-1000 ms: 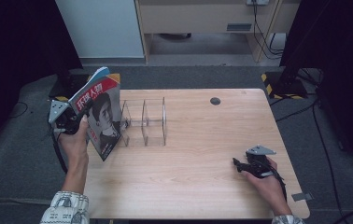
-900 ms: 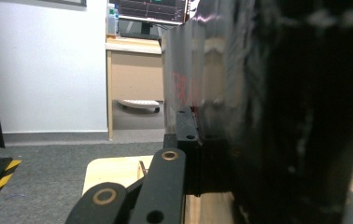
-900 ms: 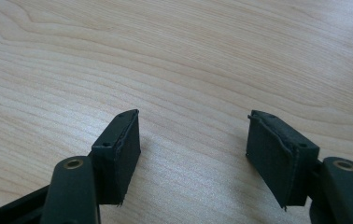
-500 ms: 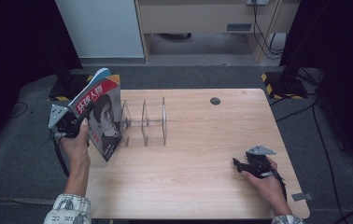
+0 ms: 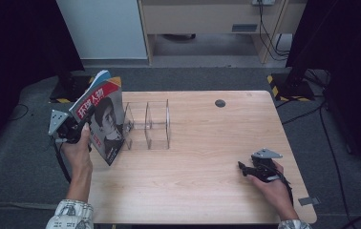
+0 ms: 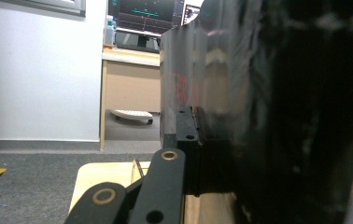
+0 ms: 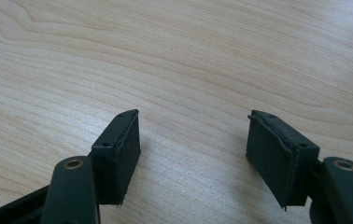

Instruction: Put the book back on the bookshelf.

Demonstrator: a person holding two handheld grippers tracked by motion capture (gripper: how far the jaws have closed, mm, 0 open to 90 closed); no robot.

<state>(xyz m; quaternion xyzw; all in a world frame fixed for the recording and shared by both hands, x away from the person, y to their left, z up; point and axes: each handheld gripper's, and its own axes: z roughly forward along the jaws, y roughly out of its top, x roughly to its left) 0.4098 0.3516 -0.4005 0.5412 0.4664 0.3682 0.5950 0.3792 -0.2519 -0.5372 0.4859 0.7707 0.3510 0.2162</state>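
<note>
our left gripper (image 5: 80, 128) is clamped on a magazine (image 5: 103, 121), which we hold upright and tilted over the table's left edge, its lower corner near the wood and its cover touching or just beside the clear acrylic divider rack (image 5: 149, 125). the rack stands right behind the magazine, between it and the open tabletop. our right gripper (image 5: 246, 168) rests well apart on the wooden table (image 5: 202, 157) near the right edge, jaws spread with nothing between them; a small dark cable port (image 5: 220, 103) sits farther back.
</note>
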